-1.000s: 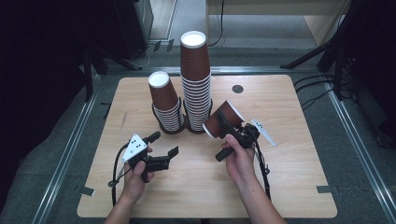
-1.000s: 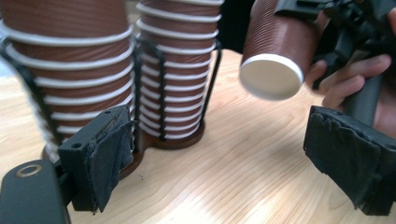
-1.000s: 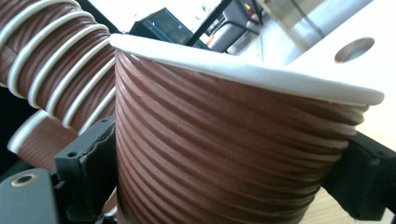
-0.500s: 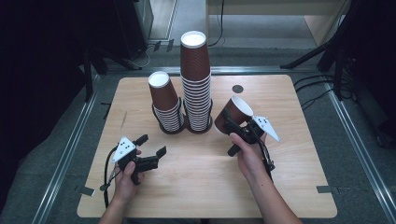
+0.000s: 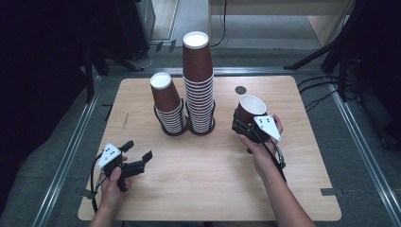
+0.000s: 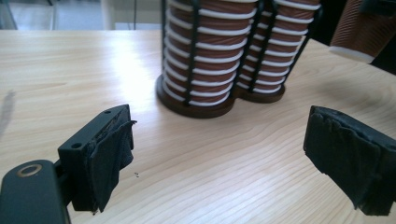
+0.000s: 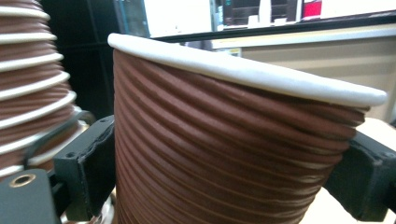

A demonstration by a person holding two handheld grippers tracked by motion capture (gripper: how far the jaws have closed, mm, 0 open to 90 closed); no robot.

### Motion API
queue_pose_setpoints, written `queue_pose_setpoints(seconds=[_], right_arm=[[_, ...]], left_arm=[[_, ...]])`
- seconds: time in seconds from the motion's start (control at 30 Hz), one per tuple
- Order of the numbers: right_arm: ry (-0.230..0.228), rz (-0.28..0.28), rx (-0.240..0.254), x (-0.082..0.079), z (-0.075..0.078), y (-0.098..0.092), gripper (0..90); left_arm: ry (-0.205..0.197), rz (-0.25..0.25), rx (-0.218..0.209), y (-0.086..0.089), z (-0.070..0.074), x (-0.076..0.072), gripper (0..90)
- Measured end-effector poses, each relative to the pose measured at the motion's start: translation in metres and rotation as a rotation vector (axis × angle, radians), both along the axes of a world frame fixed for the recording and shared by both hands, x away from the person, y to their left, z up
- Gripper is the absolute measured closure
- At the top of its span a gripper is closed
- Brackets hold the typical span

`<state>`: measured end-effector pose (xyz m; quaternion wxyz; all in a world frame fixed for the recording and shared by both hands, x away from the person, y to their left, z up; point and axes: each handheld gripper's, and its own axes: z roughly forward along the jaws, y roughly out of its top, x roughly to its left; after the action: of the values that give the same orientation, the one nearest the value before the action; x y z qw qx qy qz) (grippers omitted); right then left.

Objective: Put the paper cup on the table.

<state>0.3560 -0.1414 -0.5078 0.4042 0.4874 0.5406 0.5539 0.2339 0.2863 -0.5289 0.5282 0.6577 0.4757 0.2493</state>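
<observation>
high view with both gripper views. the right gripper [image 5: 248, 124] is clamped on a single brown ribbed paper cup [image 5: 249, 108], mouth up and tilted slightly, held above the table [image 5: 302, 189] to the right of the two cup stacks. in the right gripper view the cup [image 7: 233, 140] sits between the two black jaws, one pad pressing each side of its wall, white rim uppermost. the cup's long axis runs roughly upright, leaning a little away from the hand.

the stacks stand inverted in a dark double wire holder [image 5: 189, 126]: the tall stack [image 5: 198, 80] lies nearest the held cup, directly to its left across a short gap; the short stack [image 5: 168, 101] stands beyond it, touching or nearly touching. any return of the cup to a stack would, as a judgement, call for turning it mouth down first, and the right hand is plainly the nearer one.

the left gripper [image 5: 137, 158] is spread wide and holds nothing, low near the table's near-left part, well apart from the holder. its own view shows the holder base [image 6: 219, 100] ahead between the parted pads.

hidden: the cup's base behind the right gripper; the stack tops are cut off in both gripper views; whether the cup clears the table cannot be told exactly.
</observation>
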Motion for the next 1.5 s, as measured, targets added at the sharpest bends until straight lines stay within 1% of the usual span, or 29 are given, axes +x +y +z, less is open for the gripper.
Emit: queue_pose_setpoints(seconds=[0.07,0.17,0.2,0.27,0.3,0.37,0.47,0.53,0.6,0.67,0.77,0.83,1.0,1.1,1.23,1.4,1.47,1.5], right_arm=[[-0.002,-0.022,-0.036,0.003,-0.002,-0.004,8.3],[-0.002,-0.008,-0.084,0.007,-0.005,-0.009,8.9],[0.000,0.004,-0.111,0.009,-0.006,-0.011,9.1],[0.010,0.004,-0.129,0.011,-0.008,-0.014,9.4],[0.013,0.004,-0.132,0.012,-0.008,-0.015,9.5],[0.019,0.008,-0.135,0.014,-0.009,-0.017,9.6],[0.042,-0.009,-0.156,0.018,-0.015,-0.022,9.6],[0.051,-0.028,-0.174,0.022,-0.020,-0.026,9.6],[0.057,-0.034,-0.191,0.025,-0.024,-0.028,9.6],[0.057,-0.035,-0.198,0.025,-0.025,-0.029,9.4],[0.045,-0.043,-0.230,0.026,-0.028,-0.030,9.3],[0.041,-0.045,-0.241,0.027,-0.030,-0.030,9.3],[0.050,-0.047,-0.241,0.027,-0.032,-0.031,9.3],[0.052,-0.038,-0.257,0.027,-0.033,-0.031,9.2],[0.062,-0.032,-0.253,0.026,-0.034,-0.031,9.2],[0.080,-0.016,-0.266,0.026,-0.036,-0.032,9.1],[0.086,-0.016,-0.264,0.025,-0.037,-0.033,9.0],[0.082,-0.012,-0.266,0.025,-0.037,-0.033,9.0]], left_arm=[[0.007,0.009,-0.003,0.006,-0.002,-0.001,8.4],[0.022,0.023,-0.005,0.014,-0.006,-0.002,8.3],[0.024,0.025,-0.004,0.015,-0.007,-0.002,8.4],[0.029,0.034,-0.013,0.019,-0.008,-0.002,8.4],[0.028,0.041,-0.022,0.020,-0.008,-0.001,8.3],[0.027,0.043,-0.026,0.021,-0.008,-0.001,8.3],[0.030,0.037,-0.017,0.019,-0.009,-0.001,8.4],[0.034,0.034,-0.010,0.018,-0.009,-0.001,8.3],[0.034,0.034,-0.010,0.018,-0.010,0.000,8.4],[0.038,0.038,-0.015,0.019,-0.011,0.001,8.4],[0.046,0.049,-0.010,0.021,-0.013,0.002,8.4],[0.053,0.056,-0.004,0.021,-0.015,0.003,8.4],[0.056,0.067,0.019,0.020,-0.018,0.004,8.4],[0.059,0.069,0.033,0.019,-0.019,0.004,8.4],[0.057,0.070,0.045,0.016,-0.021,0.004,8.4],[0.056,0.071,0.043,0.016,-0.021,0.004,8.4],[0.056,0.070,0.043,0.016,-0.021,0.004,8.4],[0.056,0.070,0.043,0.016,-0.021,0.004,8.4]])
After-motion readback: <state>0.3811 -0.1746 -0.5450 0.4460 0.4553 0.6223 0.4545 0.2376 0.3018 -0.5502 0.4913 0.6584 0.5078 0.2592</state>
